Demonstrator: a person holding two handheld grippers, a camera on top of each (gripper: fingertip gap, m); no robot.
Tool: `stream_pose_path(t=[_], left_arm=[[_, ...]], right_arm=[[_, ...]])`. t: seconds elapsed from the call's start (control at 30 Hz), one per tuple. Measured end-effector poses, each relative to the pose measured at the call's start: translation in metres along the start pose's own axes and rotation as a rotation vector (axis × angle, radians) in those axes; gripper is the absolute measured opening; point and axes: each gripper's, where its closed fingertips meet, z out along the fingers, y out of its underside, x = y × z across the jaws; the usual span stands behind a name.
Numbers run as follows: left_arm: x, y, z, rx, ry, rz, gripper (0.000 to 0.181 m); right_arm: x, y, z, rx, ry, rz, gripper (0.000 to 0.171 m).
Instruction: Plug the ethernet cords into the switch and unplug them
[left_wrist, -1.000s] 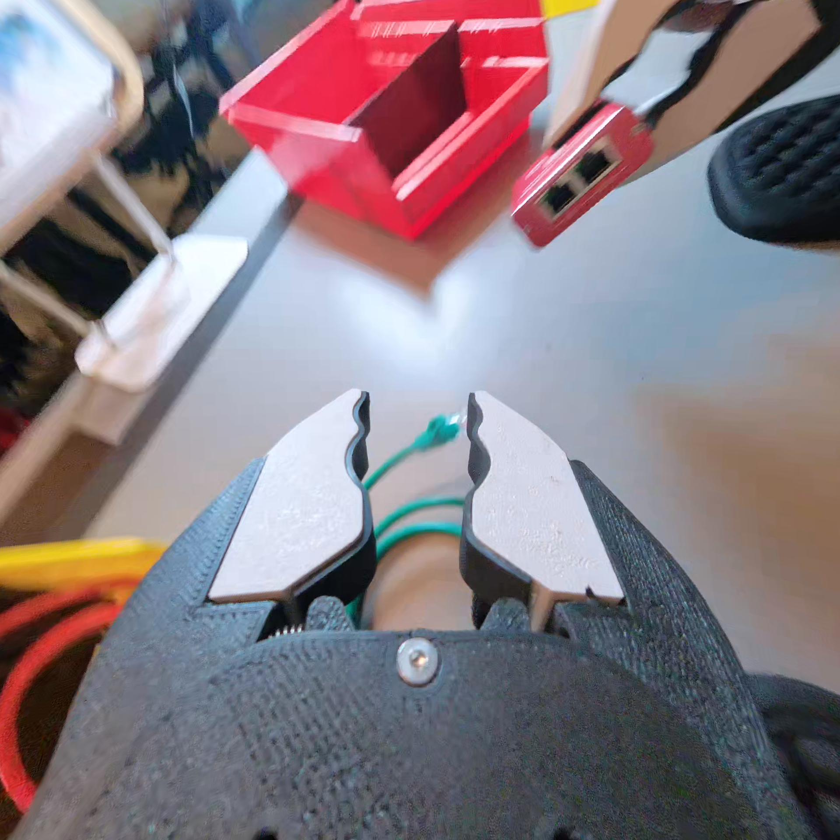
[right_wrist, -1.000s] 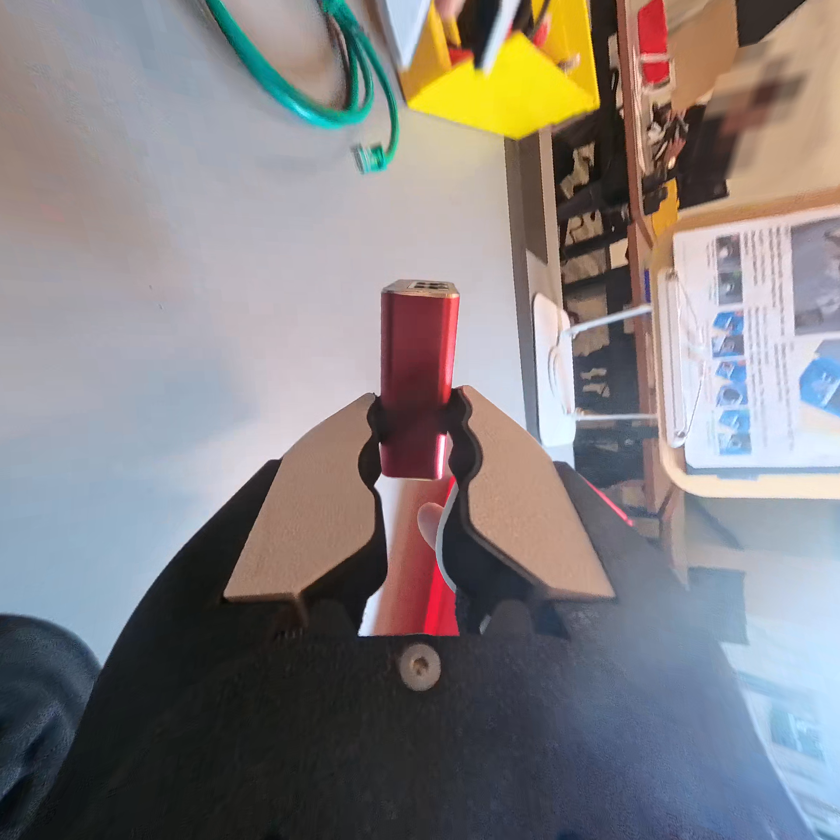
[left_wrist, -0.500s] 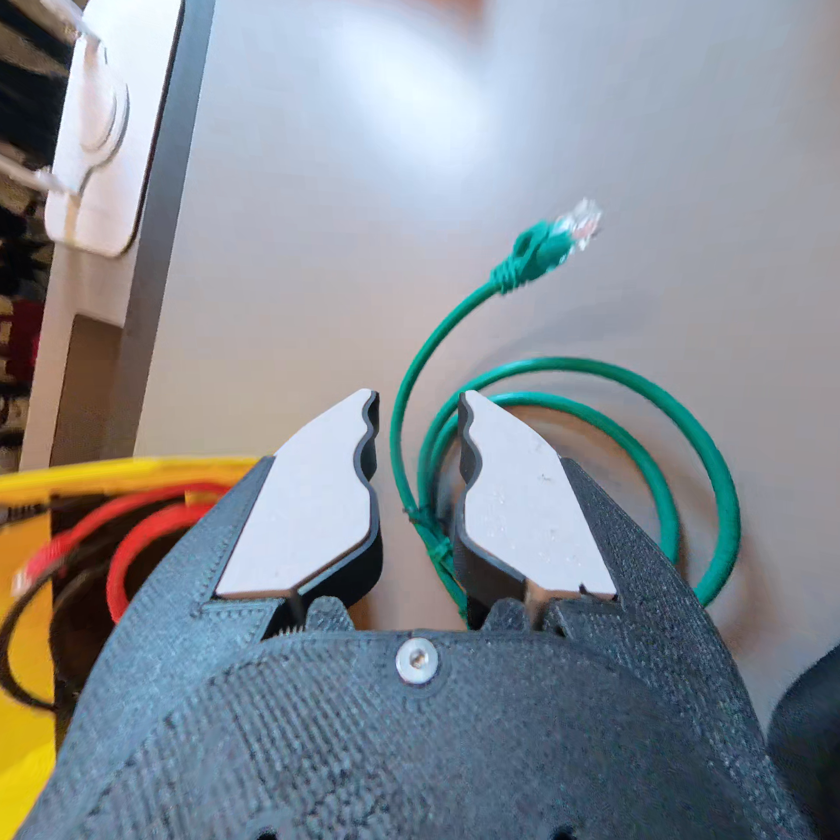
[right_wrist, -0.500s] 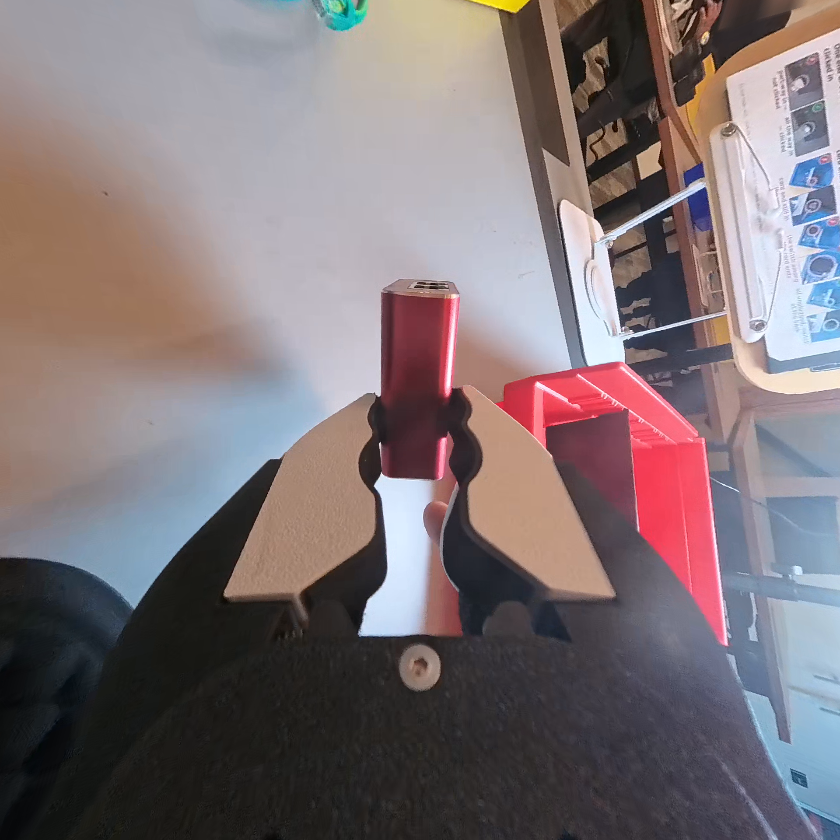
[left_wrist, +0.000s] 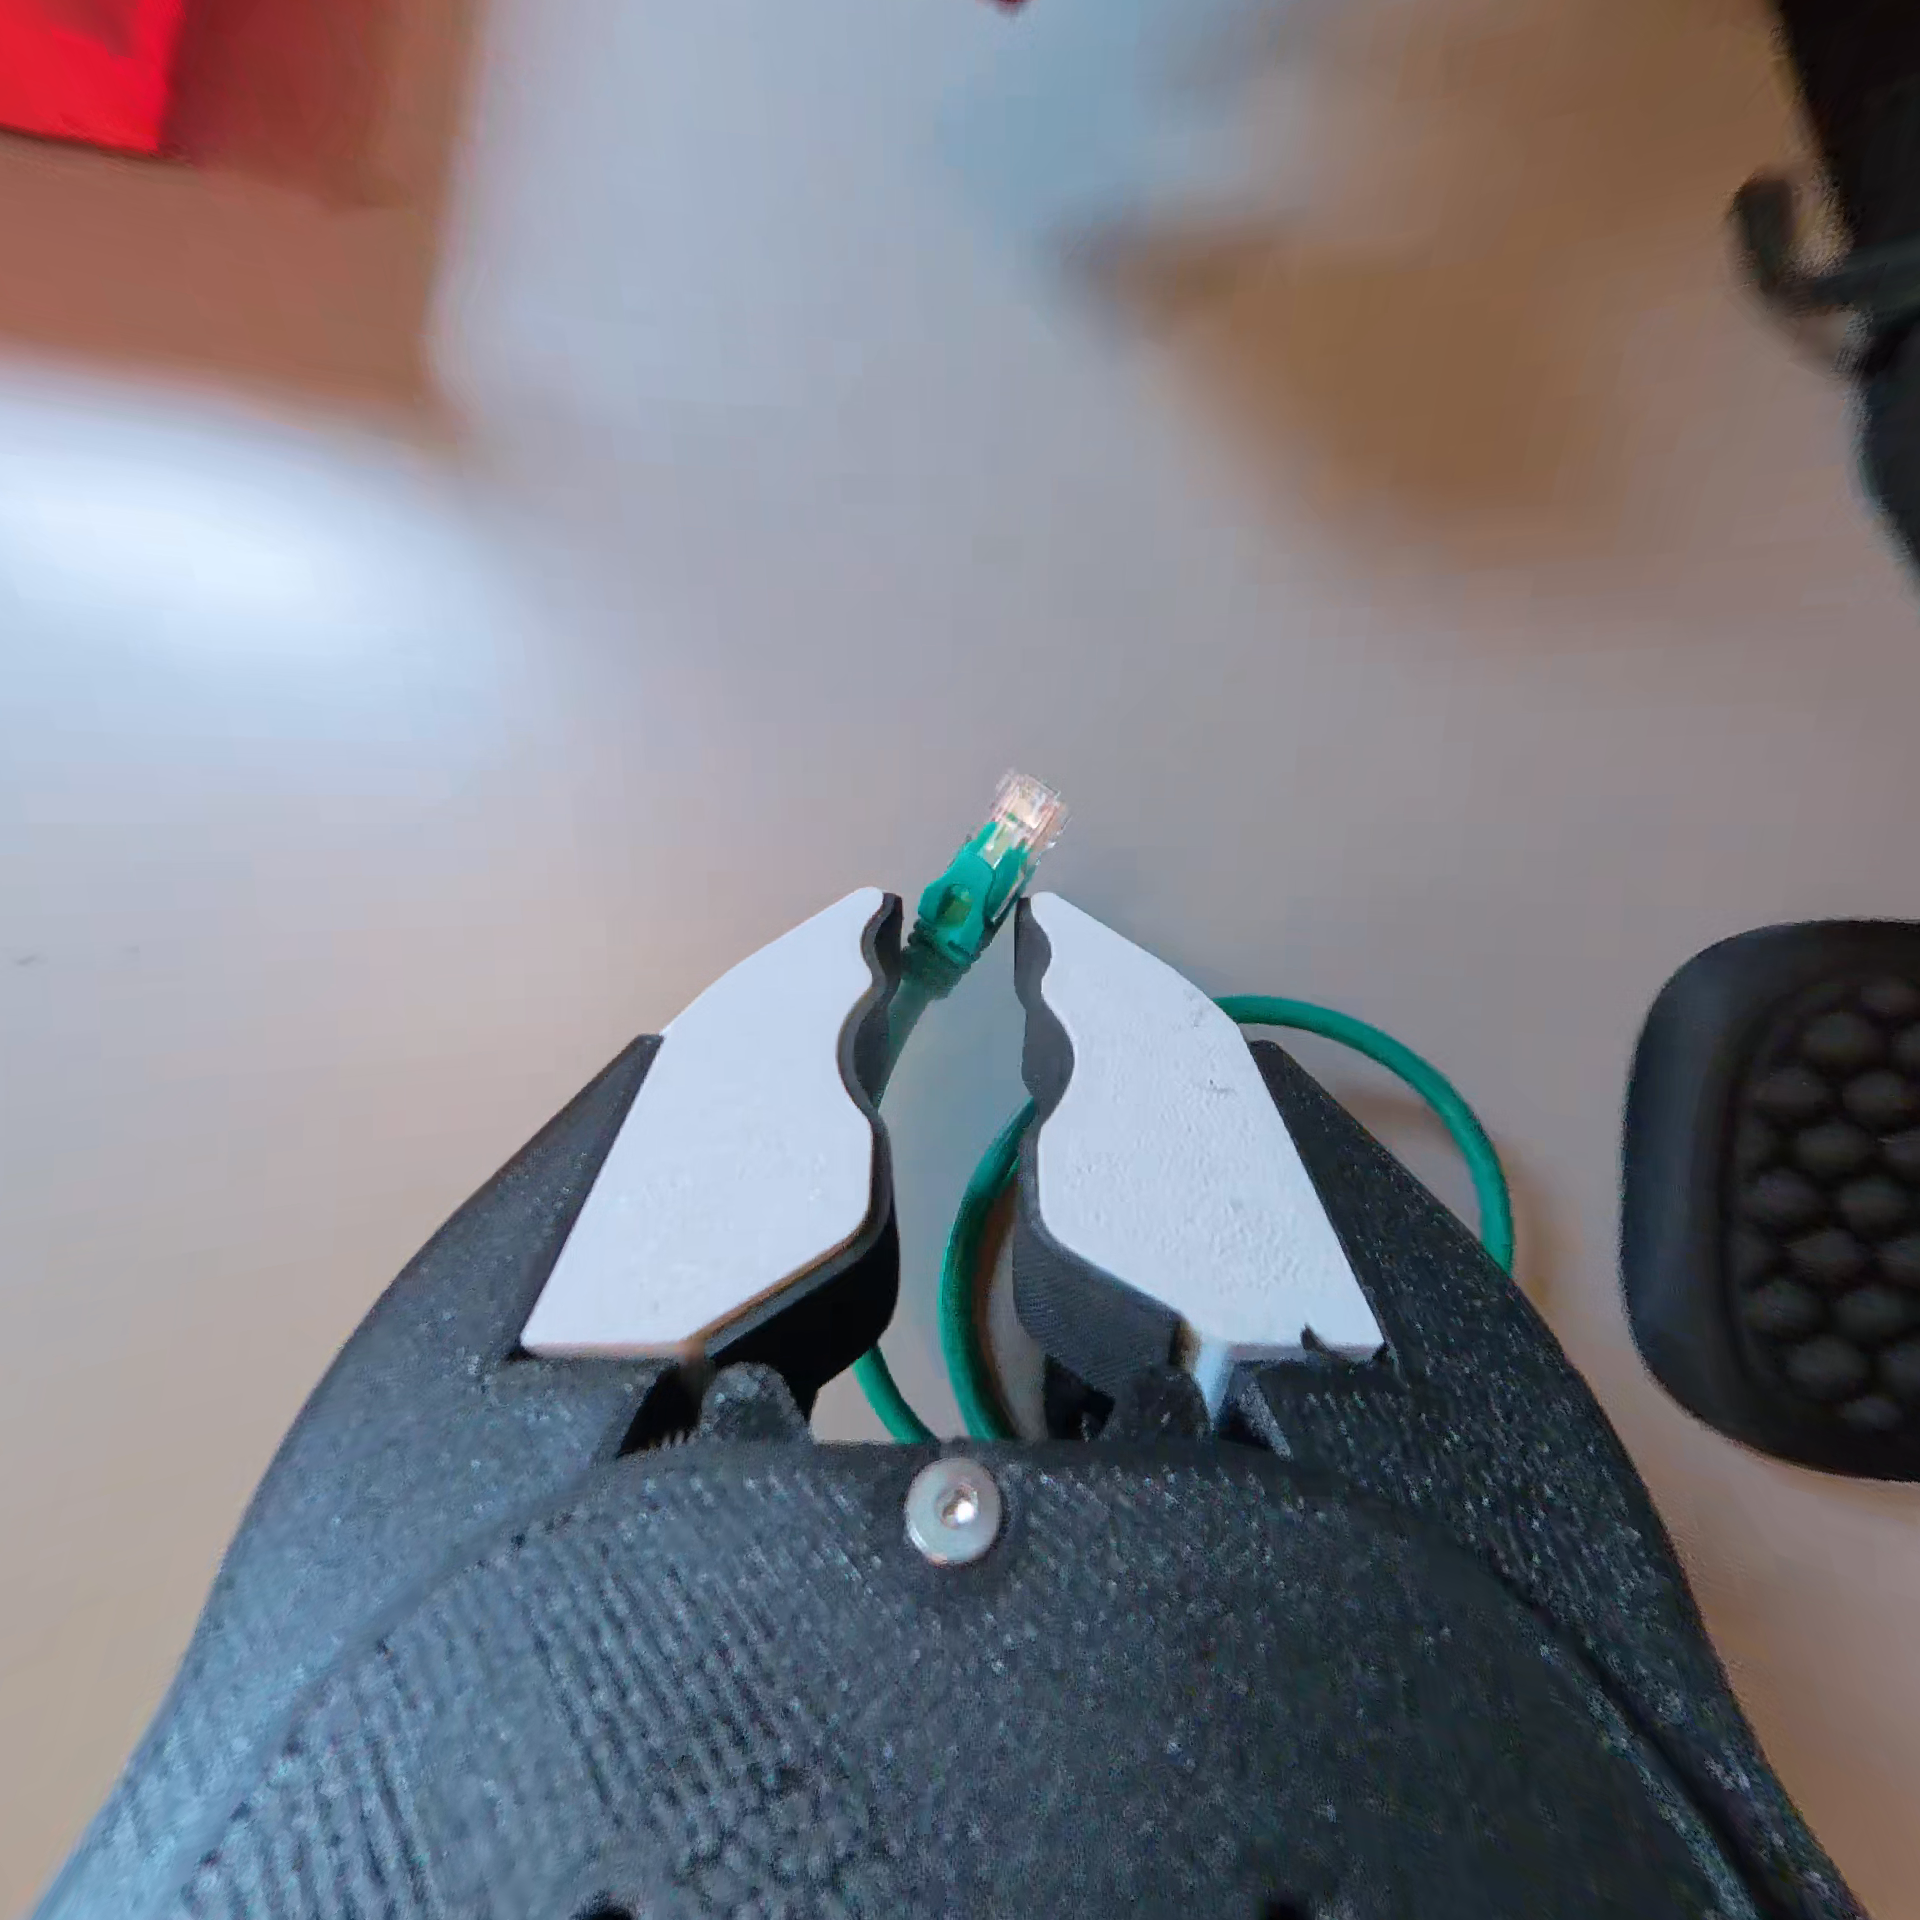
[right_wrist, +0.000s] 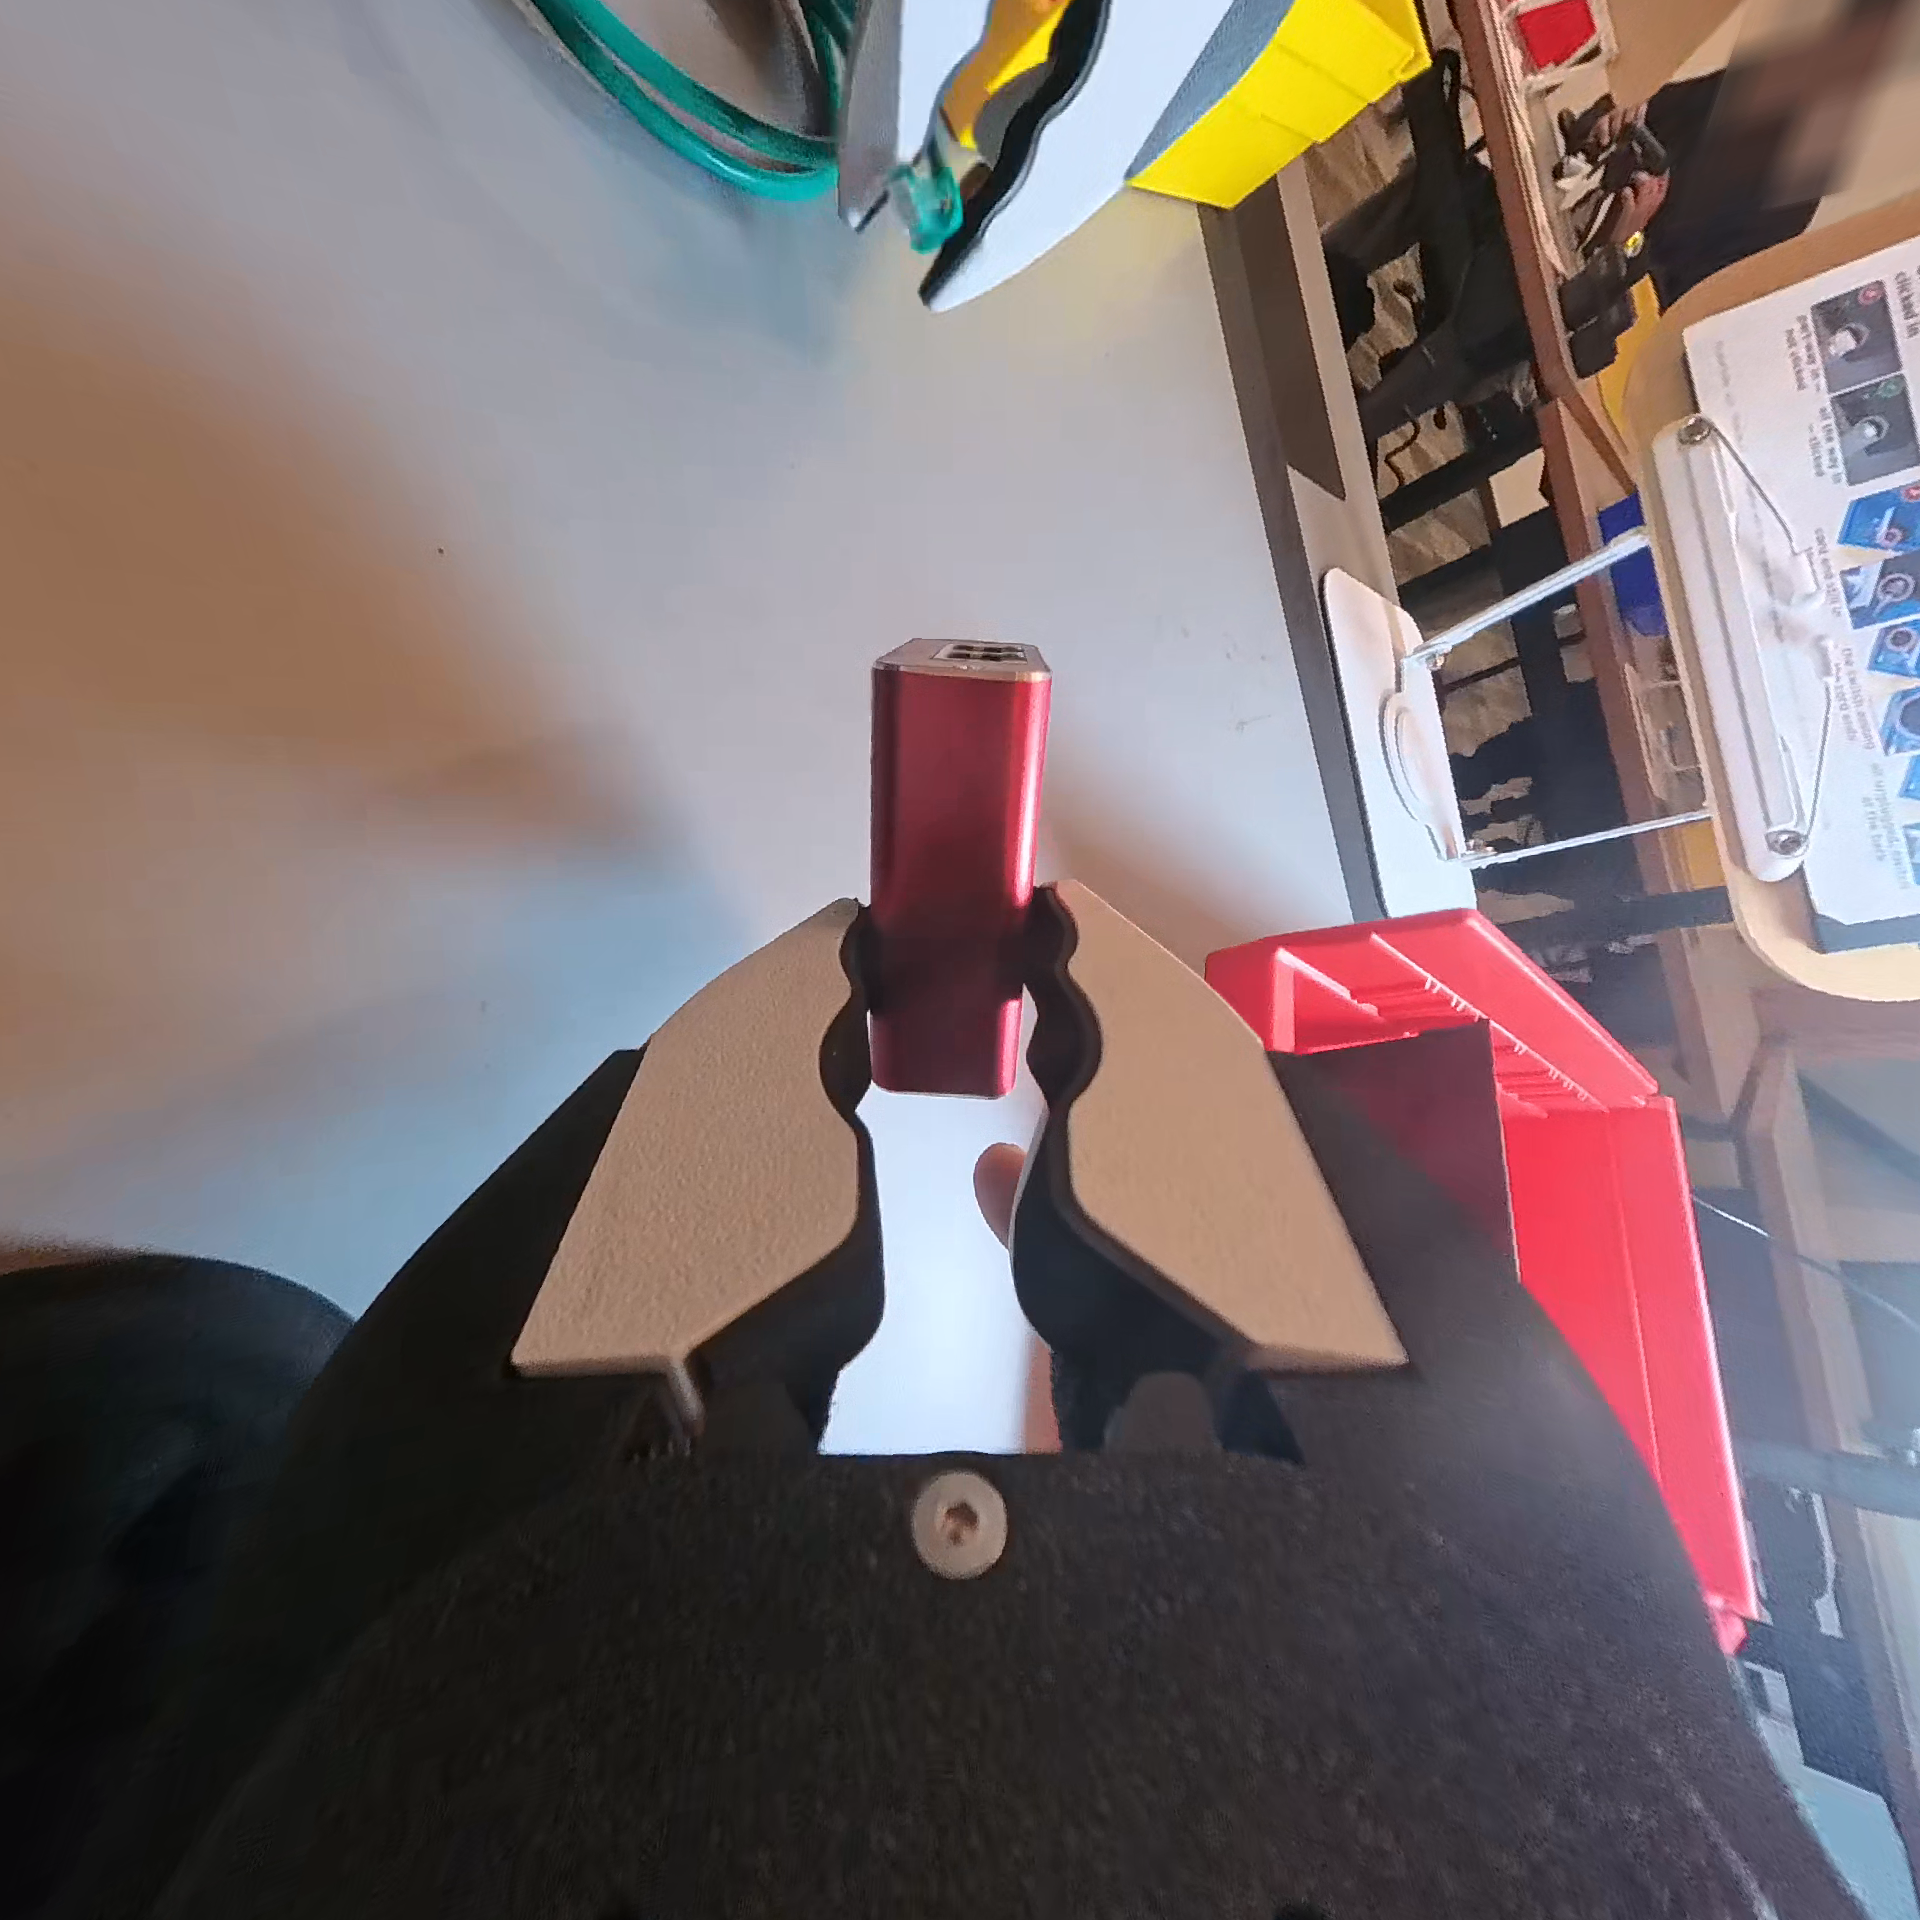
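My left gripper (left_wrist: 956, 914) is shut on the green boot of the green ethernet cord's plug (left_wrist: 1023, 816). The clear tip sticks out past the fingertips. The cord (left_wrist: 1455, 1122) loops on the table behind the right finger. My right gripper (right_wrist: 951, 914) is shut on the red switch (right_wrist: 956, 790) and holds it lengthwise, with its port end facing away. In the right wrist view the left gripper's fingers (right_wrist: 1070, 156) show at the top with the plug (right_wrist: 925, 208) between them. The cord's coils (right_wrist: 707, 135) lie beside them.
A red bin (right_wrist: 1455, 1091) stands to the right of the switch, near the table edge (right_wrist: 1278, 520). A yellow bin (right_wrist: 1299, 83) is behind the left gripper. A clipboard stand with a printed sheet (right_wrist: 1818, 623) is off the table. A black dimpled pad (left_wrist: 1787, 1195) is at the right.
My left gripper has moved along the green cord to its plug and closed on the boot. My right gripper has swung with the switch, so the left gripper is in its view again.
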Motion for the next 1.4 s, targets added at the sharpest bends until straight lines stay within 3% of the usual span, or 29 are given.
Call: stream_pose_path(t=[0.03,0.2,0.4,0.67,1.17,1.4], left_arm=[[-0.001,-0.004,-0.001,0.037,0.014,-0.036,0.020],[-0.002,-0.036,0.009,0.198,-0.046,-0.153,0.017],[0.007,-0.057,0.050,0.138,-0.087,-0.304,0.014],[0.004,-0.061,0.063,0.046,-0.078,-0.480,0.014],[-0.011,-0.071,0.046,-0.106,-0.130,-0.558,0.013],[0.012,-0.076,0.042,-0.150,-0.081,-0.451,0.012]], right_arm=[[0.001,0.002,0.000,0.000,0.004,0.004,0.027],[0.002,0.002,0.009,0.016,0.013,-0.009,0.027],[0.001,0.005,0.030,-0.048,0.047,-0.167,0.027],[0.003,0.015,0.038,-0.184,0.122,-0.358,0.027],[0.027,-0.008,0.041,-0.300,0.218,-0.570,0.027],[0.012,-0.031,0.029,-0.172,0.128,-0.703,0.026]])
